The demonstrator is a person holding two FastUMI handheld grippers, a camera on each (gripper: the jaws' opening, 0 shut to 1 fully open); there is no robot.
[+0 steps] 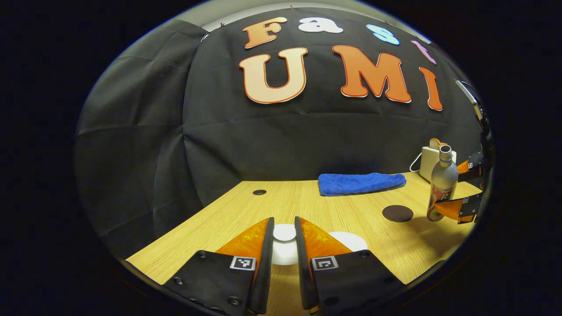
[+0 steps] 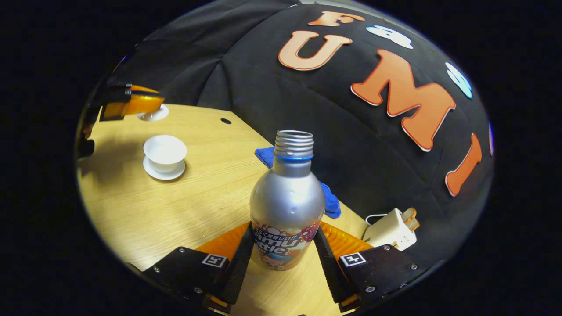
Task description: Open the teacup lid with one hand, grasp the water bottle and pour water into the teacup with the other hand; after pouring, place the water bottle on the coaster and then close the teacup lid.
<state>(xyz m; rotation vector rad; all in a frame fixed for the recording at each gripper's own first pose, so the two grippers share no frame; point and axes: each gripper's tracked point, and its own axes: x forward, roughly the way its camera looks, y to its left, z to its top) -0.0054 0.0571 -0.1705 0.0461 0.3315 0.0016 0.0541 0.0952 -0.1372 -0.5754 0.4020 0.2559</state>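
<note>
My left gripper (image 1: 284,220) is shut on the knob of the white teacup lid (image 1: 284,232), holding it low over the wooden table. In the right gripper view the lid (image 2: 153,115) hangs under the left gripper (image 2: 131,103), beyond the uncovered white teacup (image 2: 164,150) on its saucer. The teacup's rim (image 1: 351,240) peeks out beside my left gripper's right finger. My right gripper (image 2: 284,235) is shut on the lower body of an upright, capless silver water bottle (image 2: 287,202). The bottle (image 1: 441,186) stands just right of the dark round coaster (image 1: 397,213).
A folded blue cloth (image 1: 361,183) lies at the back of the table (image 1: 228,219) against the wall. A white adapter box (image 2: 390,230) with a cord sits at the back right, behind the bottle. A small round hole (image 1: 259,192) is at the table's far left.
</note>
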